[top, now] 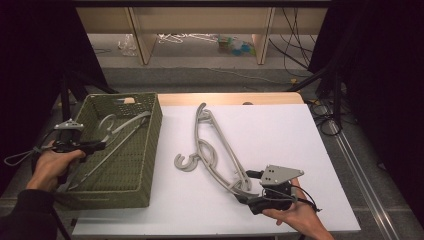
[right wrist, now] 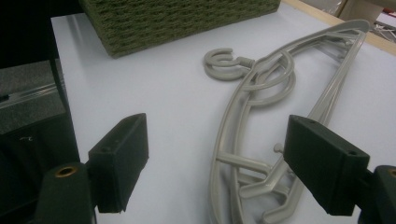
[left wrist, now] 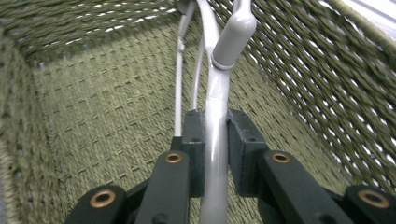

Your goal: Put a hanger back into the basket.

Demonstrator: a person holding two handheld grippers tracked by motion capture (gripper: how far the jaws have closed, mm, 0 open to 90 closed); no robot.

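Observation:
A grey plastic hanger (top: 122, 131) lies slanted inside the green woven basket (top: 156, 125) at the table's left. My left gripper (top: 101, 145) reaches over the basket's left rim and is shut on that hanger. In the left gripper view the jaws (left wrist: 215, 128) pinch its grey bar (left wrist: 217, 93) above the basket floor (left wrist: 102, 116). What look like two more overlapping grey hangers (top: 215, 150) rest on the white tabletop. My right gripper (top: 247, 187) stands open at their near end. In the right gripper view these hangers (right wrist: 261, 88) lie between and beyond the open gripper (right wrist: 222, 156).
The white tabletop (top: 280, 135) has bare room to the right of the hangers. The basket's side wall (right wrist: 187, 18) stands beyond the hangers' hook (right wrist: 223, 64). Past the table's far edge are wooden shelf legs (top: 142, 35) and floor cables (top: 295, 60).

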